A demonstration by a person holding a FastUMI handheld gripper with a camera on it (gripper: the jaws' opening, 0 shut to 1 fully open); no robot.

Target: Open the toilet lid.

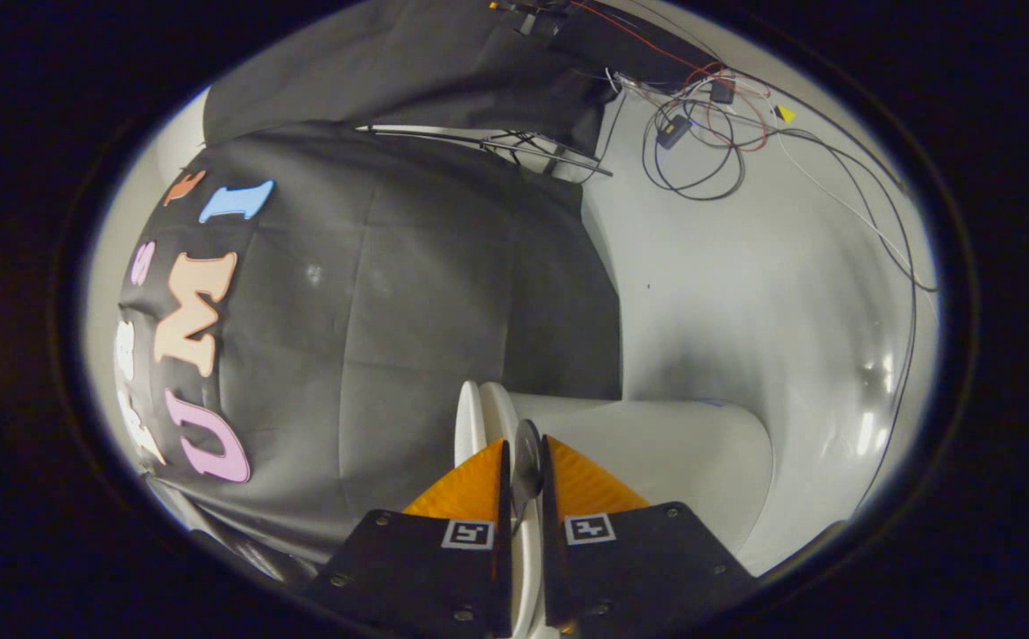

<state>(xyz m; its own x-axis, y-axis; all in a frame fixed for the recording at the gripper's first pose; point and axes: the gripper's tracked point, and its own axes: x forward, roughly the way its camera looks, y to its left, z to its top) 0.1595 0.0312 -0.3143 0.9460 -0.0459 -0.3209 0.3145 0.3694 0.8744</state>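
gripper (525, 461): fingers clamped on lid edge | lid (498, 417): white, edge-on between fingers, bottom centre | toilet (656, 453): lower right | cables (700, 133): upper right

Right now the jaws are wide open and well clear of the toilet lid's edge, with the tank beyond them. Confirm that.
Not right. In the gripper view the gripper is closed on the thin edge of the toilet lid, one finger pressing each side, not open and clear of it. The rest holds: the white tank lies beyond the jaws.
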